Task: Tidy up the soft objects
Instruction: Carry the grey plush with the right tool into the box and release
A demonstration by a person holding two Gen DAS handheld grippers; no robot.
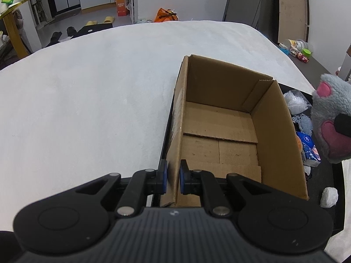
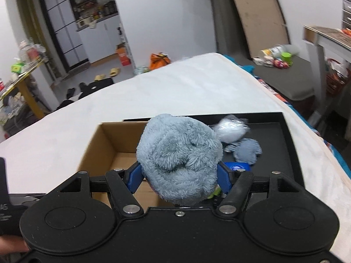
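One cardboard box (image 1: 221, 118), one plush toy (image 2: 178, 160)

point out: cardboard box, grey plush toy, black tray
cardboard box (image 1: 219, 118), left wrist view, on its bare inner floor.
grey plush toy (image 2: 177, 160), right wrist view, on its fluffy middle between the blue pads.
black tray (image 2: 274, 138), right wrist view, on its bare floor.

Both cams sat on the grippers, looking fwd and down along the fingers. Left wrist cam sat close above the near-left corner of the cardboard box (image 1: 221, 127), looking into it, white bedcover (image 1: 92, 92) beyond; black tray (image 1: 335, 188) at right edge. Right wrist cam looked from the tray side, a grey plush (image 2: 178, 161) filling the near centre, box behind-left. Shared: box, tray, plush, bedcover, far doorway w/ orange bag (image 1: 165, 15).
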